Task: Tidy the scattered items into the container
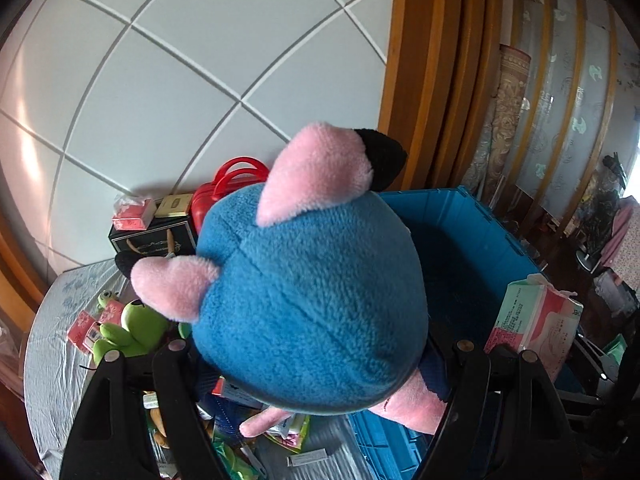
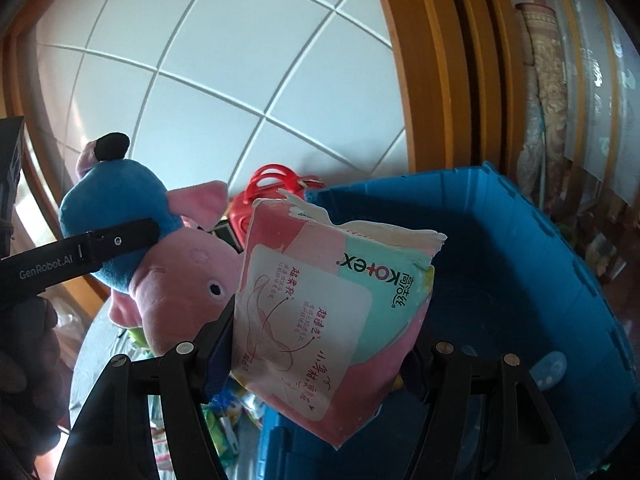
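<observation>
My left gripper (image 1: 316, 352) is shut on a blue and pink plush pig (image 1: 308, 304), which fills the middle of the left wrist view and hangs at the near left edge of the blue crate (image 1: 460, 232). In the right wrist view the same plush pig (image 2: 168, 276) shows at left, with the other gripper's black finger (image 2: 116, 242) across its blue body. My right gripper (image 2: 316, 354) is shut on a pink and mint pack of pads (image 2: 320, 320), held in the air in front of the blue crate (image 2: 520, 264). That pack (image 1: 536, 320) also appears at right in the left wrist view.
A table with a pale cloth (image 1: 52, 360) carries a green frog plush (image 1: 132, 328), small pink packets (image 1: 84, 330), a black box (image 1: 156, 236) and a red bag (image 1: 232, 188). More scattered packets (image 1: 296, 436) lie below the pig. A tiled wall and a wooden frame (image 1: 424, 80) stand behind.
</observation>
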Motion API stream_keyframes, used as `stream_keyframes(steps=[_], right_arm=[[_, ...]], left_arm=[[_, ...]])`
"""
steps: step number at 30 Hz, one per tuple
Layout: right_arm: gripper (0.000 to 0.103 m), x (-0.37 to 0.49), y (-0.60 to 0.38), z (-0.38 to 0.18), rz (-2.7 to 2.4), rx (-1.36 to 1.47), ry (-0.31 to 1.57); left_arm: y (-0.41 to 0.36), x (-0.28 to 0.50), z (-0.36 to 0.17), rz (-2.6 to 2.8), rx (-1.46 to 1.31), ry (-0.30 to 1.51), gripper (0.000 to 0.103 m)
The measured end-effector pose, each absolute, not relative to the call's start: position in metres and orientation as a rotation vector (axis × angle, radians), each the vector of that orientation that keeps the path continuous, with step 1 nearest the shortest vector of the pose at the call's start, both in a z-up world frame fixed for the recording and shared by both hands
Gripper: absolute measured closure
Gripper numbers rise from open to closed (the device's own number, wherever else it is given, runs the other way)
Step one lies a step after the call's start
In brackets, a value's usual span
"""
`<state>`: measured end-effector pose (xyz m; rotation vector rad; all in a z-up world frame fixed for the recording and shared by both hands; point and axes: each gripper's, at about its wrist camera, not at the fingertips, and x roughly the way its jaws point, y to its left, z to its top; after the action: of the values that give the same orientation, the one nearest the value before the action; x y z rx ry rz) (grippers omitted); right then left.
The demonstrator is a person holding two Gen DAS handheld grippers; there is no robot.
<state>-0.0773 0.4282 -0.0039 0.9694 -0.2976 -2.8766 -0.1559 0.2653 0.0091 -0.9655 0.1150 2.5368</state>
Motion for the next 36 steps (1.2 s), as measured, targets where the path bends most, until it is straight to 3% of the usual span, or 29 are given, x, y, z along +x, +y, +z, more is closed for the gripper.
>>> stream_keyframes(steps=[22, 36], right_arm=[[0.035, -0.042, 0.547, -0.032, -3.120, 1.140, -0.515], [0.035, -0.036, 0.575, -0.044, -3.154, 1.213, -0.560]], left_arm=[[0.430, -0.160, -0.019, 2.219, -0.982, 0.290, 0.025], [0.468, -0.166, -0.043, 2.153, -1.012, 0.346, 0.025]])
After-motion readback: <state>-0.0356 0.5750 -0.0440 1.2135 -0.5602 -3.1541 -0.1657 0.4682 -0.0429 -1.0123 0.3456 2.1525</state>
